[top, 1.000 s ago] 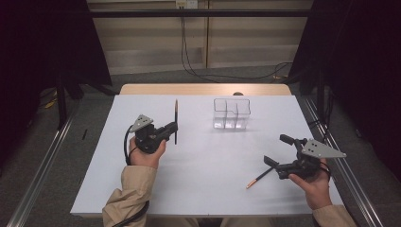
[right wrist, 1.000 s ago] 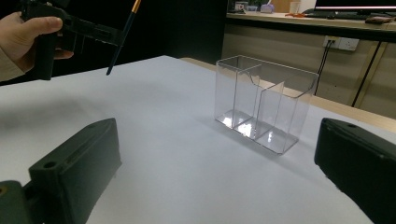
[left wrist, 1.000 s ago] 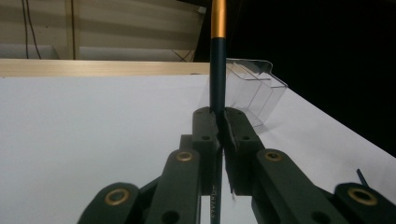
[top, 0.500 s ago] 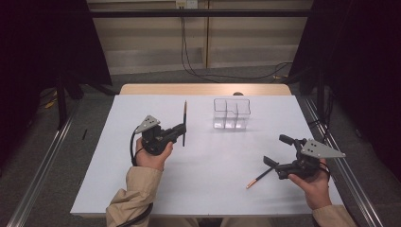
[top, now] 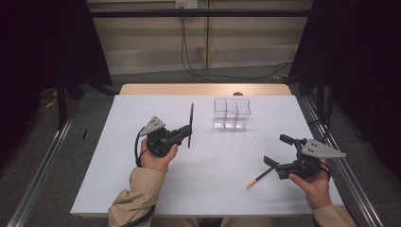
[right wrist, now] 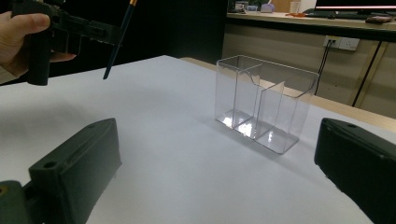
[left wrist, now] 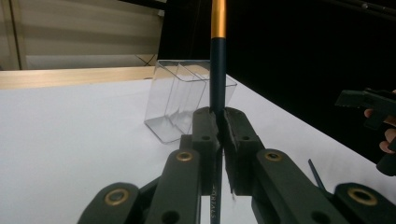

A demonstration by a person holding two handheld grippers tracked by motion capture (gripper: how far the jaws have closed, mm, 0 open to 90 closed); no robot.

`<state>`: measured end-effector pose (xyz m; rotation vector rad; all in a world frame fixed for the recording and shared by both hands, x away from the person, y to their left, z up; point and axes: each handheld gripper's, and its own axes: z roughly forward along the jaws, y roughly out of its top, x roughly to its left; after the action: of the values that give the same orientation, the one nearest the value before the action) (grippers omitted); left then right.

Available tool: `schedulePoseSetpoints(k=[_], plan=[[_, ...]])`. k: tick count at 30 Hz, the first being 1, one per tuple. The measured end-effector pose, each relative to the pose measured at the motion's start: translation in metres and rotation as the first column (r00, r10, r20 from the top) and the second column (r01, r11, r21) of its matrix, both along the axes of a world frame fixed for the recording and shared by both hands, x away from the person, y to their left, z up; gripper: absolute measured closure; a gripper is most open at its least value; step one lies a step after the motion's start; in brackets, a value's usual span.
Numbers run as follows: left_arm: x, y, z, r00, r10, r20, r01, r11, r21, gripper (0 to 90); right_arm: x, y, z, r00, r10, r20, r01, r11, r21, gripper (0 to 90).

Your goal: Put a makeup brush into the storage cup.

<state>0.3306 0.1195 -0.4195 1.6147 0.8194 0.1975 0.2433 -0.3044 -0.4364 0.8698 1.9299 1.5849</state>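
Observation:
A dark pencil [top: 190, 124] with an orange band [left wrist: 218, 18] stands nearly upright, and my left gripper [top: 187, 134] is shut on its lower part, left of the table's middle. In the left gripper view the jaws [left wrist: 219, 119] pinch the shaft [left wrist: 217, 74]. A clear divided box [top: 231, 113] stands a short way to the right of it, also in the left gripper view [left wrist: 187, 100]. My right gripper [top: 279, 151] is open near the right edge; its jaws [right wrist: 217, 158] are wide apart with nothing between them. A second pencil [top: 259, 178] lies on the table just by its lower jaw.
The white table top [top: 118, 179] ends at a wooden strip [top: 203, 90] at the back. Metal rails [top: 38, 179] run along both sides on the floor. The right gripper view shows the clear box [right wrist: 261, 102] ahead and the left gripper [right wrist: 70, 28] with the pencil [right wrist: 119, 39] at top left.
My left gripper has carried the upright pencil to the right, closer to the clear box. The right gripper and the pencil on the table have stayed put.

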Motion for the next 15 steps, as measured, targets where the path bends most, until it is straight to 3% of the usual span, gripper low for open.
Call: schedulePoseSetpoints(k=[15], plan=[[-0.0046,-0.0071,-0.0030,0.9993,-0.032,0.019,0.033,0.9993,-0.020,83.9,0.0013,0.0031,-0.0008,0.9999,0.012,-0.012,-0.012,1.000,-0.008,0.0]])
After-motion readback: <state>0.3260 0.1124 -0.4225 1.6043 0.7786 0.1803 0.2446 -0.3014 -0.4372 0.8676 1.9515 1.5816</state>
